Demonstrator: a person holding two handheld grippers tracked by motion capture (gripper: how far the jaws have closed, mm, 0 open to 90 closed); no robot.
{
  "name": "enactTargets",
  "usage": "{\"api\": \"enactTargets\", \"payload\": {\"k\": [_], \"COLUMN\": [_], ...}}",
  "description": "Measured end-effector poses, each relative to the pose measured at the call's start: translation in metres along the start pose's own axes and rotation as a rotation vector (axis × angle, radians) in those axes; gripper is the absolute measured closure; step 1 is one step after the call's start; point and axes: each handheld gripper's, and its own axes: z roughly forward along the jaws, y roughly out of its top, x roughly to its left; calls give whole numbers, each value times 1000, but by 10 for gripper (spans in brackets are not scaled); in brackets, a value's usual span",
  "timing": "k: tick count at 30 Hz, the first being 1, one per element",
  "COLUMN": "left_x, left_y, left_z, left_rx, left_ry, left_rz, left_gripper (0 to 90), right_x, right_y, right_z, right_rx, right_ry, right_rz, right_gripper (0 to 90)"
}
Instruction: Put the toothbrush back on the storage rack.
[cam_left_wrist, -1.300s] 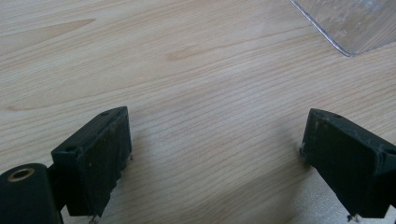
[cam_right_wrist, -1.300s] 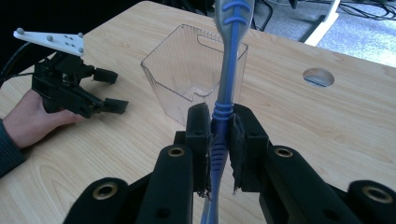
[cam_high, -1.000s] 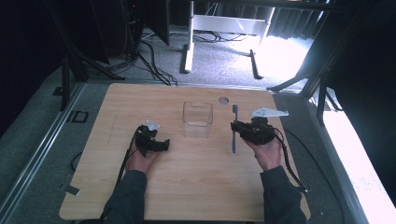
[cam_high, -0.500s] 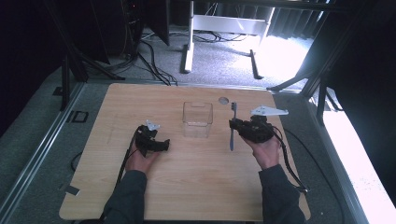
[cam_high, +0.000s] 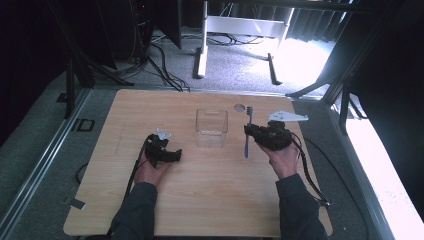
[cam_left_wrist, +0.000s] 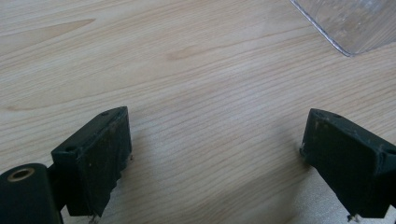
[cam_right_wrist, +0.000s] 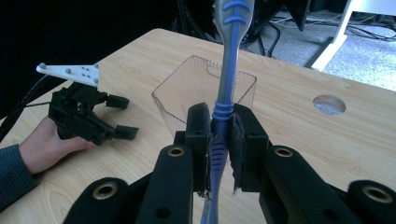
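The clear container (cam_high: 211, 128) stands mid-desk (cam_high: 215, 200) between the two claws, the one obstacle on a straight pass across. Bare wood lies open in front of the left claw (cam_high: 172, 156), the container just beyond it (its corner edges in). A round hole (cam_high: 239, 107), possibly a cable port, sits behind.

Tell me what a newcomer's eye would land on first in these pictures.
The blue-and-grey toothbrush stands out first: the right gripper is shut on its handle, bristle end pointing away, right of the clear plastic container that sits mid-table. Next comes the left gripper, jaws open with nothing between them, resting on the wooden table left of the container. Bright light on the floor beyond the table's far right corner also draws the eye.
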Motion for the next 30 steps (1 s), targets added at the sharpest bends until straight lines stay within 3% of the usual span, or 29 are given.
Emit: {"api": "enactTargets", "payload": {"k": [30], "left_x": [0], "left_y": [0], "left_z": [0], "left_rx": [0], "left_ry": [-1], "left_rz": [0], "left_gripper": [87], "right_x": [-5], "right_y": [4], "right_z": [8], "right_rx": [-75], "right_ry": [29], "right_rz": [11], "right_gripper": [786]}}
